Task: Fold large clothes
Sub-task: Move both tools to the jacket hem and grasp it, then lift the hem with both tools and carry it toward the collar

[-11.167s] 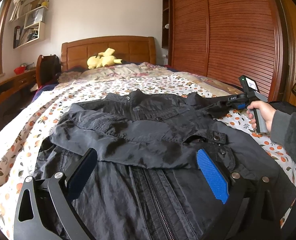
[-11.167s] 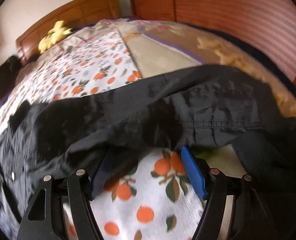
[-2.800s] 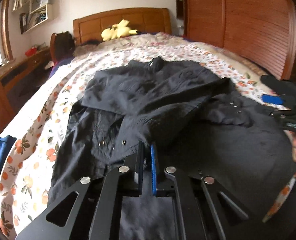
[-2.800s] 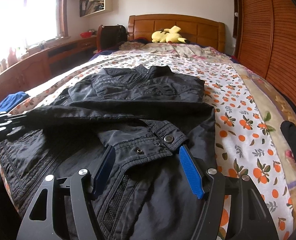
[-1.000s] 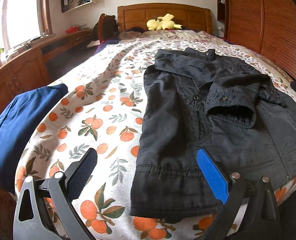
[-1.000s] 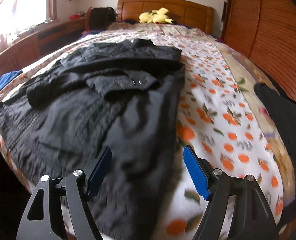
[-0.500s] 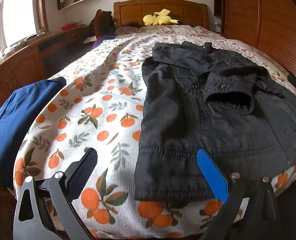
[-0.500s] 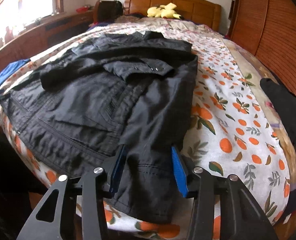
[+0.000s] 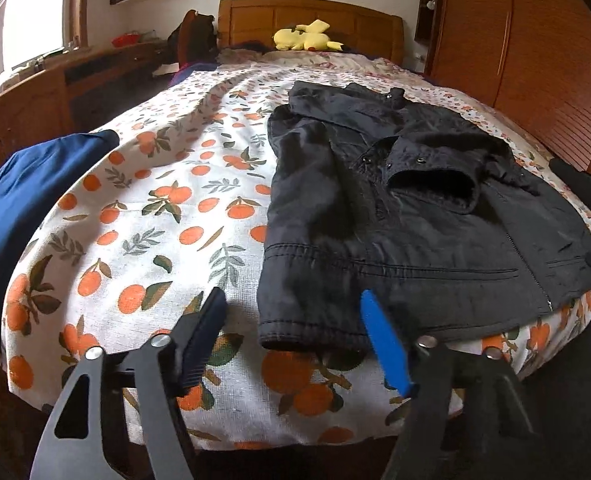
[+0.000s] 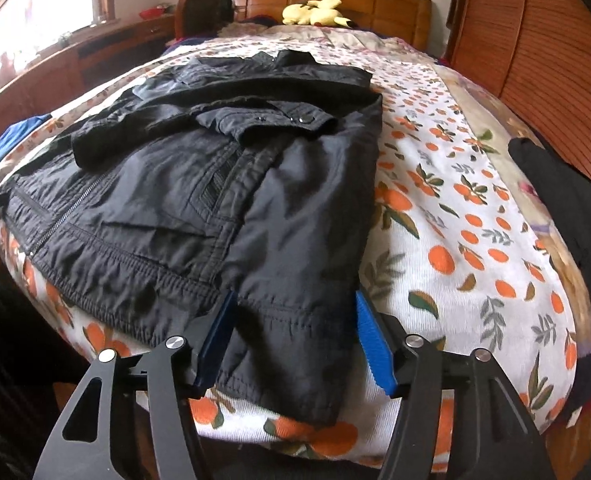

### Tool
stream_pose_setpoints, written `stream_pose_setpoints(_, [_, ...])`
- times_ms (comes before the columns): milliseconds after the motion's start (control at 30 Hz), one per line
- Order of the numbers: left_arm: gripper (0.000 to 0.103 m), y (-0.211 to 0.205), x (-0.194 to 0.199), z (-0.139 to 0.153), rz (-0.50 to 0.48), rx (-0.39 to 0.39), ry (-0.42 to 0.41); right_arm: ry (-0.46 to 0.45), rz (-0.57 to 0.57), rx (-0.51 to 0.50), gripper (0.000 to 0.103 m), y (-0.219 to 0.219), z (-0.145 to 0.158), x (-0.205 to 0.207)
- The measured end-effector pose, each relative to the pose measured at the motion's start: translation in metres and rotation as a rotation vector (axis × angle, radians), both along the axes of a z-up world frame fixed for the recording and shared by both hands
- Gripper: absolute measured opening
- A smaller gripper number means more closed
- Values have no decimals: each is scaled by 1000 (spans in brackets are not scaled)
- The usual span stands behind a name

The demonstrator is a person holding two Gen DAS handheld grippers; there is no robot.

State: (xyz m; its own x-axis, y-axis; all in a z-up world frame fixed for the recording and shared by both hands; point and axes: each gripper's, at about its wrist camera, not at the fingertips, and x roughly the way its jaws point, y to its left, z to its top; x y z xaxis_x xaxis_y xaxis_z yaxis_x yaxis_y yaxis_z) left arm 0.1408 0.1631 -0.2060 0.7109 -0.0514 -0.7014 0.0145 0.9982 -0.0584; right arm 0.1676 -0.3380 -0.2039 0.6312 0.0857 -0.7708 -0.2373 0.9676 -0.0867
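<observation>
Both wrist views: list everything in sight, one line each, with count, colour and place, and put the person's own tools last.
jacket: one, black, spread on the bed with sleeves folded across its front, hem at the near edge.
bedsheet: one, white with an orange-fruit print, covering the bed.
blue cloth: one, dark blue, at the bed's near left edge.
plush toy: one, yellow, by the headboard.
headboard: one, brown wood, at the far end.
wardrobe: one, brown slatted wood, right of the bed.
dark garment: one, black, on the bed's right edge.
left tool: one, black with blue pads, open over the hem's left corner.
right tool: one, black with blue pads, open astride the hem's right corner.
</observation>
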Motion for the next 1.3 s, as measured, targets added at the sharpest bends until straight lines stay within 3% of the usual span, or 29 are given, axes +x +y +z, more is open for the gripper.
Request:
stream_pose_setpoints(167, [54, -3, 0, 1, -17, -24, 0, 6, -6, 1, 56, 0, -2, -4])
stream_pose_setpoints(267, [36, -4, 2, 4, -24, -35, 9, -14, 6, 22, 33, 0, 3, -6])
stream_pose_setpoints(333, [20, -4, 3, 9, -19, -24, 17, -17, 22, 50, 22, 0, 6, -5])
stream_pose_setpoints(433, [8, -5, 3, 23, -37, -48, 6, -17, 53, 103, 9, -1, 14, 0])
stream_pose_setpoints(600, [5, -13, -1, 66, -45, -65, -80, -102, 75, 218, 5, -8, 56, 6])
stream_pose_setpoints(833, [4, -35, -14, 171, -52, -74, -289, -292, 81, 248, 4, -13, 149, -4])
stream_pose_setpoints(1133, [4, -61, -66, 284, -94, -74, -508, -524, 100, 233, 4, -35, 264, -65])
stream_pose_setpoints(1300, [4, -77, -98, 331, -110, -57, -603, -623, 100, 224, 4, -47, 298, -103])
